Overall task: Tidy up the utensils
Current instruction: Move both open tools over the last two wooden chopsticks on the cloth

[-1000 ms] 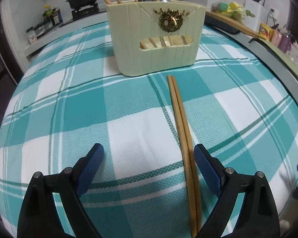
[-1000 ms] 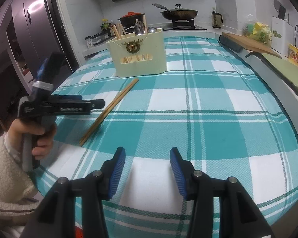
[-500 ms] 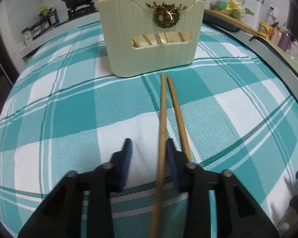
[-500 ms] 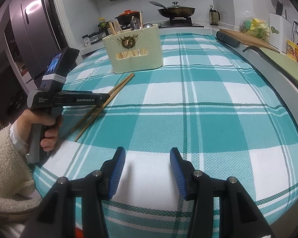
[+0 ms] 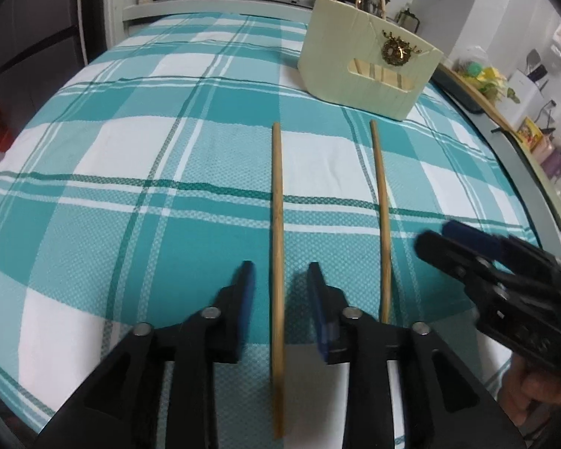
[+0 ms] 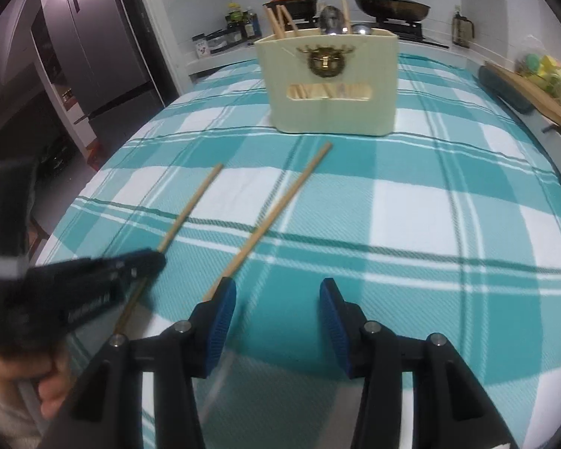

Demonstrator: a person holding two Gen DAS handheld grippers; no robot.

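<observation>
Two wooden chopsticks lie apart on the teal plaid cloth, both pointing at the cream utensil holder (image 5: 370,71) (image 6: 333,89), which has chopsticks and spoons standing in it. The left chopstick (image 5: 276,205) (image 6: 190,205) runs between the jaws of my left gripper (image 5: 280,292) (image 6: 155,260). Those jaws are opening, with a gap on each side of the stick. The right chopstick (image 5: 380,205) (image 6: 276,209) ends beside the left finger of my right gripper (image 6: 276,299) (image 5: 435,237), which stands open with only cloth between its fingers.
The plaid cloth (image 6: 430,205) covers the whole table. Behind the holder, a stove carries a red-lidded pot (image 6: 291,2) and a wok (image 6: 391,7). A cutting board (image 6: 535,97) lies at the right edge, and a fridge (image 6: 89,48) stands left.
My left gripper closed on one chopstick, carried it left away from the other, and its jaws have now parted. My right gripper has moved left toward the other chopstick.
</observation>
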